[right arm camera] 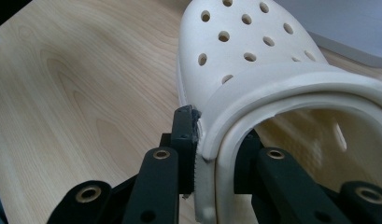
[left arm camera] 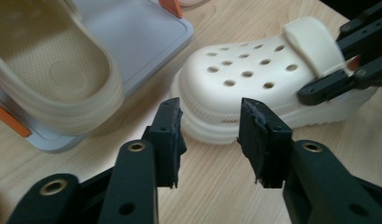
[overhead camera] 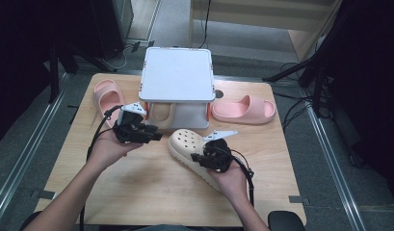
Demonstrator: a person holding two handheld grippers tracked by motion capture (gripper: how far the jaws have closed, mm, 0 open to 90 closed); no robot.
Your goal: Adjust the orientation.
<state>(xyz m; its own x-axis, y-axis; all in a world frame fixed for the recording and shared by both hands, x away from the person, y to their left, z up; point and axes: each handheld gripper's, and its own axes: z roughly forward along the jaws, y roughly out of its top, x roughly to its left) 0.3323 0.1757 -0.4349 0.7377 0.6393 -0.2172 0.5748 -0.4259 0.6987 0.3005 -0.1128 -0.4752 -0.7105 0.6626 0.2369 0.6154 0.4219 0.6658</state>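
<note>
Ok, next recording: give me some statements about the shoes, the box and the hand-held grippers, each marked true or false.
1. The right hand-held gripper grips the cream clog by its side wall. True.
2. The left hand-held gripper holds the clog's toe. False: its jaws stand apart, with nothing between them.
3. Two pink slides lie on the table, one on each side of the grey box. True.
4. The clog has no holes. False: its top is perforated.

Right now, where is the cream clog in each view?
High view: cream clog at table centre, toe toward the box.
Left gripper view: upper right, beyond the open jaws.
Right gripper view: top centre and right, its side wall pinched by the tool.
Shared landmark: grey box.
</note>
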